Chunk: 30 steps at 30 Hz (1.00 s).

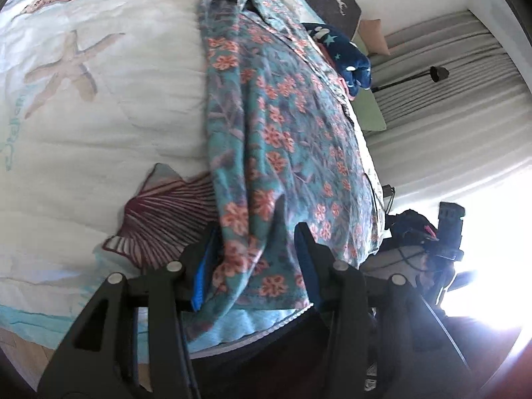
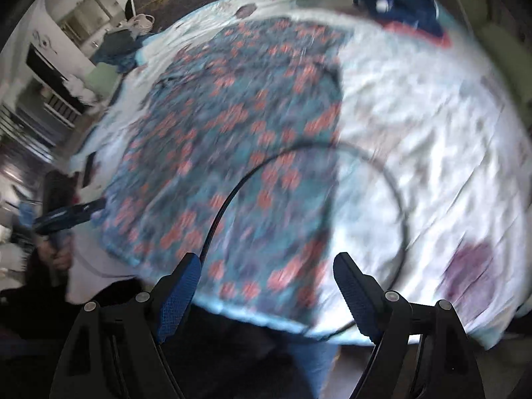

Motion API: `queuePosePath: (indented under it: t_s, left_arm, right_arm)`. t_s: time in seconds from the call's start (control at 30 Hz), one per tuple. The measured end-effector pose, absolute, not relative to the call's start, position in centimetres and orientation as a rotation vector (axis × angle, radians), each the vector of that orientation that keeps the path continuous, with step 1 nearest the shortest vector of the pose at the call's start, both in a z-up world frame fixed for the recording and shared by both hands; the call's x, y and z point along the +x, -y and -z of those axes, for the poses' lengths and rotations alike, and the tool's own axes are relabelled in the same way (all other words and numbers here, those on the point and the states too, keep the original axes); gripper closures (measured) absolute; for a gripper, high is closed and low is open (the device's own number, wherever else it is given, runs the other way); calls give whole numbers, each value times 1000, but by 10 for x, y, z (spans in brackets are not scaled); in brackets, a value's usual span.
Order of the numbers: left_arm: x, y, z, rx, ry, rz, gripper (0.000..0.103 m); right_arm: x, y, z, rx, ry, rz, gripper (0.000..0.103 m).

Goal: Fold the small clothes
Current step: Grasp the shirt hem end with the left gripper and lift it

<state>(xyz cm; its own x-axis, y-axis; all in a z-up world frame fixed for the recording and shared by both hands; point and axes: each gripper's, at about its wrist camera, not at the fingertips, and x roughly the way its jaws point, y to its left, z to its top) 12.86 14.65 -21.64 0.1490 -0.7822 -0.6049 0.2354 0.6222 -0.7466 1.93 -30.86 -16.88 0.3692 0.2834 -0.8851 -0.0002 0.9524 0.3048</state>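
Bed with seashell quilt (image 1: pixel 83 126), floral garment (image 1: pixel 282 133) lying long across it, one side seemingly turned over once. Left gripper (image 1: pixel 256 242) closed on near hem; right gripper (image 2: pixel 266 266) spread wide, holding nothing, above cloth. Folding just started, most folds remaining; blue clothes (image 1: pixel 345 53) waiting behind.

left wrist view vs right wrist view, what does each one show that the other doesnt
Only the left wrist view shows the left tongs with a fold of the floral garment between the fingers, the starfish print on the bedspread, and a black lamp by the curtain.

Only the right wrist view, which is blurred, shows the right tongs open and empty above the garment's near edge, a black cable arcing over it, and shelves at left.

Both show the floral garment spread on the bedspread and the dark blue cloth at the far side.
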Motion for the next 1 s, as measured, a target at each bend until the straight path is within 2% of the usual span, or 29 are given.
queuePosePath:
  t_s: [0.23, 0.37, 0.43, 0.47, 0.5, 0.6, 0.67, 0.8, 0.97, 1.0]
  left_arm:
    - [131, -145, 219, -595, -1222, 802, 56]
    - [129, -146, 219, -596, -1214, 792, 56]
    - [128, -146, 220, -591, -1209, 783, 61]
    - [127, -147, 220, -587, -1210, 776, 64]
    - [127, -147, 221, -591, -1211, 774, 64]
    - [126, -148, 220, -583, -1210, 770, 64]
    - [126, -145, 218, -549, -1207, 771, 64]
    - [131, -135, 215, -482, -1234, 781, 64]
    - [131, -130, 211, -424, -1235, 787, 64]
    - [131, -131, 212, -431, -1230, 785, 64]
  right_arm:
    - [14, 325, 221, 436, -1218, -184, 19]
    - [19, 329, 229, 489, -1199, -200, 19]
    - [17, 330, 228, 481, -1196, -207, 22]
    - [16, 331, 228, 477, -1200, -202, 27]
    - [16, 334, 228, 482, -1200, -198, 32]
    - [0, 353, 210, 491, -1177, -156, 34]
    - [-29, 378, 177, 491, -1069, -60, 34]
    - [-147, 462, 84, 726, -676, 175, 34]
    - [-294, 473, -31, 567, -151, 636, 32]
    - [-317, 461, -46, 510, -42, 678, 25]
